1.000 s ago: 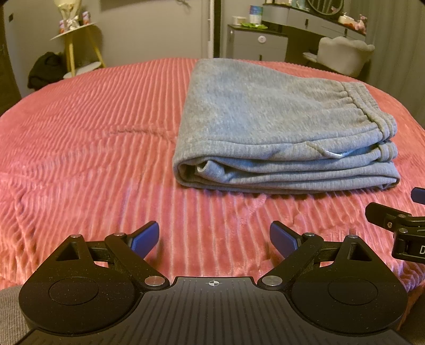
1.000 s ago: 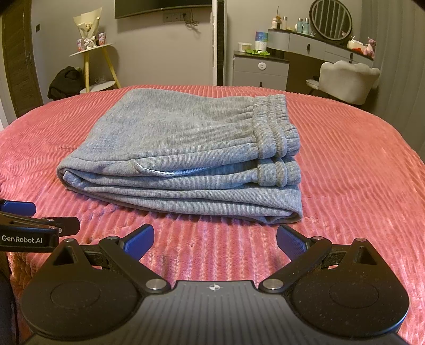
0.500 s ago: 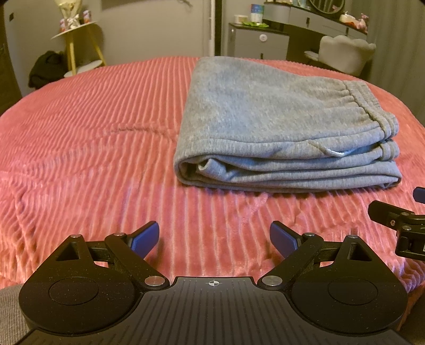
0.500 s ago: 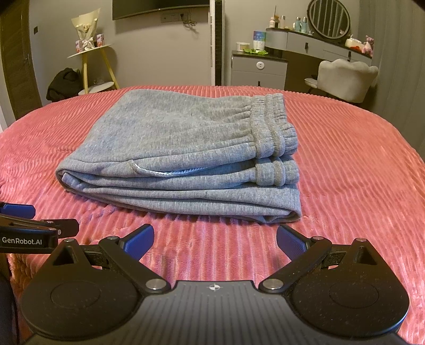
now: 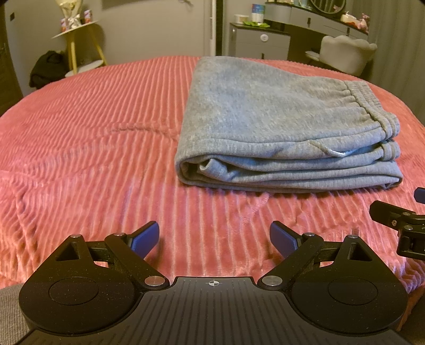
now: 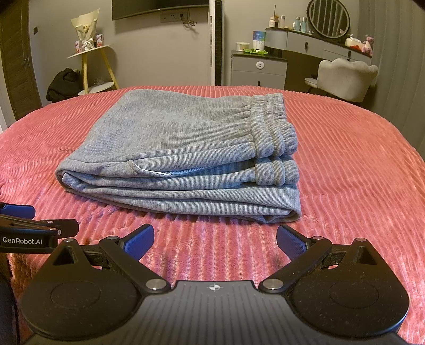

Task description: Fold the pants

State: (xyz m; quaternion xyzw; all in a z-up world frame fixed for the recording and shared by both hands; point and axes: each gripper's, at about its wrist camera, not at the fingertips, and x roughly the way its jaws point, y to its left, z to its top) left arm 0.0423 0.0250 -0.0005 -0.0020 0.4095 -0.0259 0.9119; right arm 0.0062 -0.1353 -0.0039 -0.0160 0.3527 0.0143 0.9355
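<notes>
Grey sweatpants [image 5: 279, 124] lie folded in a flat stack on the pink ribbed bedspread [image 5: 93, 138], waistband to the right. They also show in the right wrist view [image 6: 186, 148]. My left gripper [image 5: 214, 236] is open and empty, near the bed's front edge, to the left of and short of the pants. My right gripper [image 6: 215, 238] is open and empty, just in front of the stack's near edge. Each gripper shows at the edge of the other's view.
Beyond the bed stand a yellow-legged side table [image 6: 90, 53] with a bouquet, a dark bag [image 6: 63, 83] on the floor, a grey cabinet [image 6: 259, 69], a dressing table with round mirror [image 6: 329, 18] and a pale chair [image 6: 345, 77].
Both grippers stay open and empty. The views have tilted up slightly, so the pants sit a little lower in frame. The pants have not moved.
</notes>
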